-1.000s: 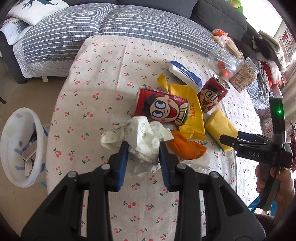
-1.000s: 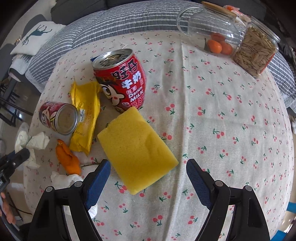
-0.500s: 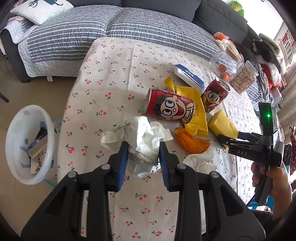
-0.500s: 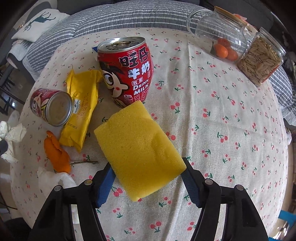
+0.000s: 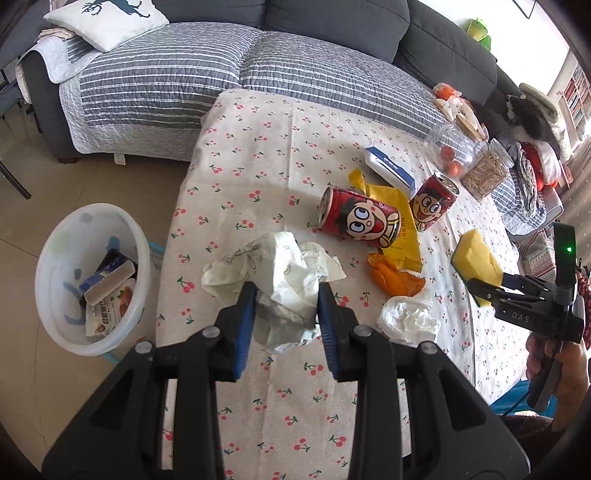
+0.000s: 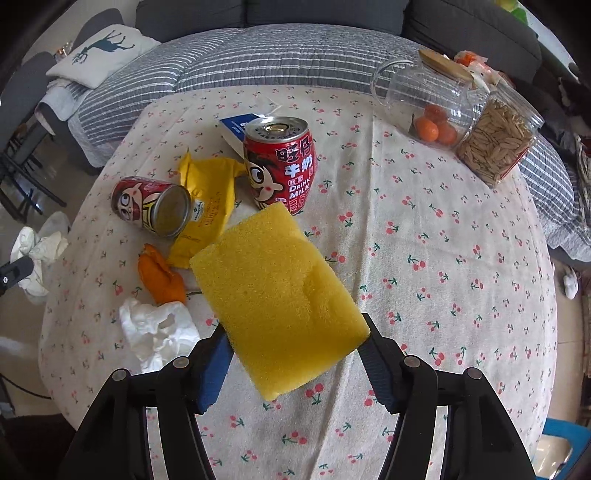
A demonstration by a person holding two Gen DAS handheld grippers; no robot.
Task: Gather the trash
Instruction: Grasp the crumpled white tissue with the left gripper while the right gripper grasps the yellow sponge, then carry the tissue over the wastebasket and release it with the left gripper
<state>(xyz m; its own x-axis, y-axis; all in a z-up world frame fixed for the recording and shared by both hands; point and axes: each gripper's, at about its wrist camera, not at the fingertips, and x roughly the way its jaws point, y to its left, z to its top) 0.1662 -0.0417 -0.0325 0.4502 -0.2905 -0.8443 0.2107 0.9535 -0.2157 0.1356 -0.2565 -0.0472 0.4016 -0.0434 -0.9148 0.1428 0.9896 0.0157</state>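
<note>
We see crumpled white paper [image 5: 280, 280] pinched in our left gripper [image 5: 284, 314], thick yellow sponge [image 6: 273, 291], apparently dented, clamped in our right gripper [image 6: 295, 347], lifted over the table [image 6: 443, 258]

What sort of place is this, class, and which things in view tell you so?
Most likely a home living room: a grey sofa under a striped quilt, a low table with a cherry-print cloth, and snack jars beside milk drink cans.

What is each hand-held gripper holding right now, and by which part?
The left hand-held gripper pinches the crumpled paper at its near bunched end. The right hand-held gripper clamps the yellow sponge across its near end.
</note>
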